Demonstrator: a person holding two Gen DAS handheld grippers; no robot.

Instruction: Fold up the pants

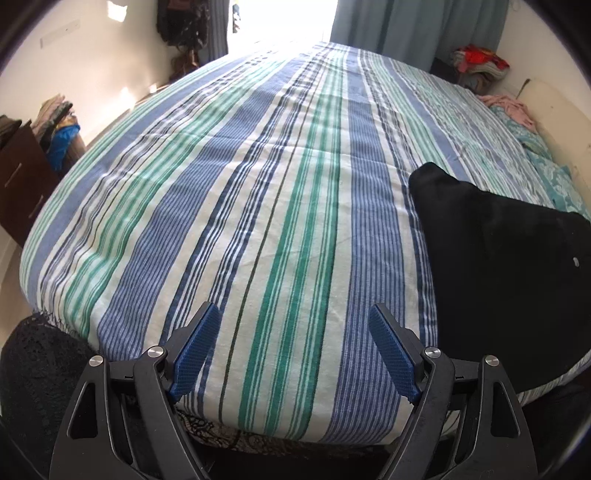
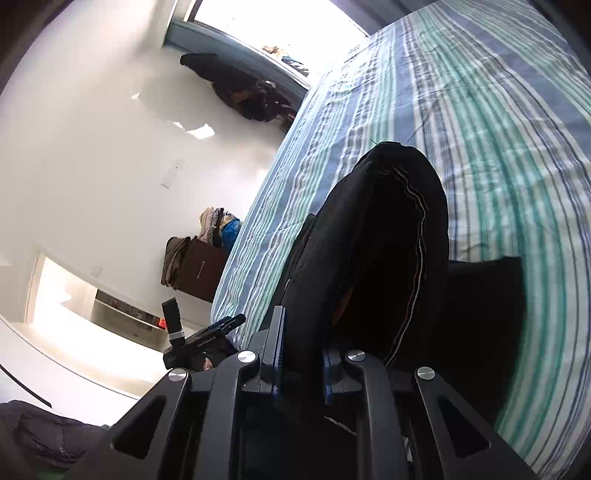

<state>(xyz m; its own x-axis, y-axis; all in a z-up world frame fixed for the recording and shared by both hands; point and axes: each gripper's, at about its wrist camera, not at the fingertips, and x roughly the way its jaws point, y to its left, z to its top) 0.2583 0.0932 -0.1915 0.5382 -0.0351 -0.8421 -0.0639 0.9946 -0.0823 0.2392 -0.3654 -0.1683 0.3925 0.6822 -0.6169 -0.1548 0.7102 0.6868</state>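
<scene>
The black pants (image 1: 506, 273) lie at the right of the striped bed (image 1: 258, 206), near its front edge. My left gripper (image 1: 293, 354) is open and empty, low over the bed's front edge, left of the pants. My right gripper (image 2: 301, 354) is rolled sideways and shut on a thick bunch of the black pants (image 2: 373, 240), which rises in front of its camera. A white seam line runs down the held fabric. More of the pants lies on the bed (image 2: 498, 140) behind it.
A dark wooden dresser (image 1: 22, 192) with piled clothes stands left of the bed. Pillows and clothes (image 1: 517, 122) lie at the far right by the headboard. Curtains (image 1: 413, 29) and a bright window are beyond the bed. The other gripper (image 2: 199, 336) shows in the right wrist view.
</scene>
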